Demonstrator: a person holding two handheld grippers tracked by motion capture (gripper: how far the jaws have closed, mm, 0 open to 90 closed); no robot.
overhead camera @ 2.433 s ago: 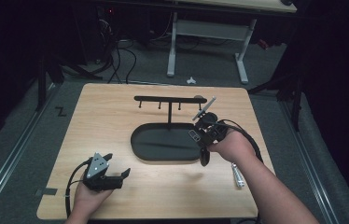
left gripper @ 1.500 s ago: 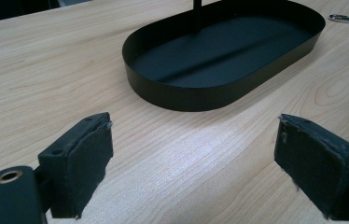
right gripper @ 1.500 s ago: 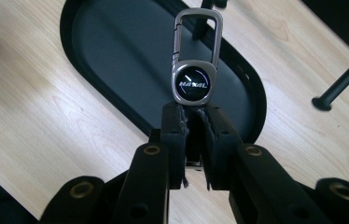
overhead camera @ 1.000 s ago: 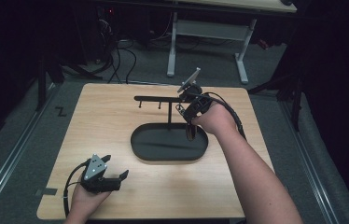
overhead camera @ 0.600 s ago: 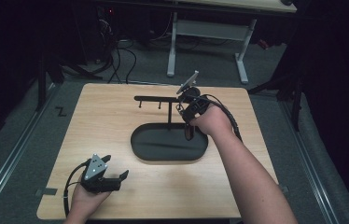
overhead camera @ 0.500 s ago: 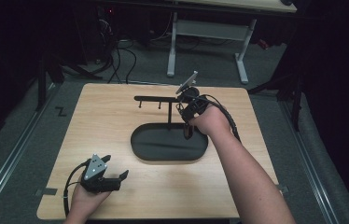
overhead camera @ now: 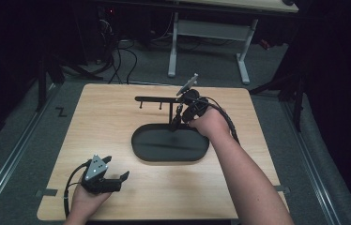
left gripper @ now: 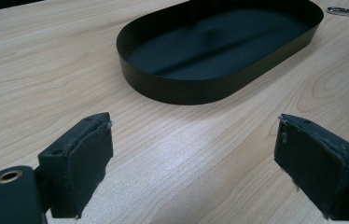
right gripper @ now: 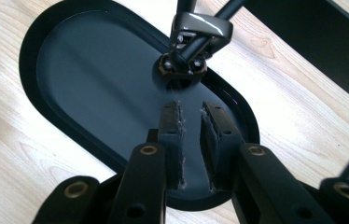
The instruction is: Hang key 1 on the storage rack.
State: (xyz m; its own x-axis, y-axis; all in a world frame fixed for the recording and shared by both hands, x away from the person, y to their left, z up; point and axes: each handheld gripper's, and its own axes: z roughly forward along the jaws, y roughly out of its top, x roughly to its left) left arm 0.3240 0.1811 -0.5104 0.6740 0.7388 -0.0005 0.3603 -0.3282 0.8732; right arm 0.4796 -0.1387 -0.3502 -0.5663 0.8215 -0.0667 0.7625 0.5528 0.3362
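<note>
The right gripper (overhead camera: pixel 177 118) hung over the 3 o'clock end of the black oval tray (overhead camera: pixel 145 152), beside the post of the black hook stand (overhead camera: pixel 157 99). In the right gripper view a metal clasp (right gripper: pixel 200 30) sat at 12 o'clock from the jaws, just beyond their tips, around the post above its base nut. The jaws stood a narrow gap apart with nothing between them, having just been opening. The tray's long axis ran 9 to 3 o'clock. The left gripper (overhead camera: pixel 115 178), at the table's 7 o'clock, held its jaws wide apart and empty. No writing was legible.
</note>
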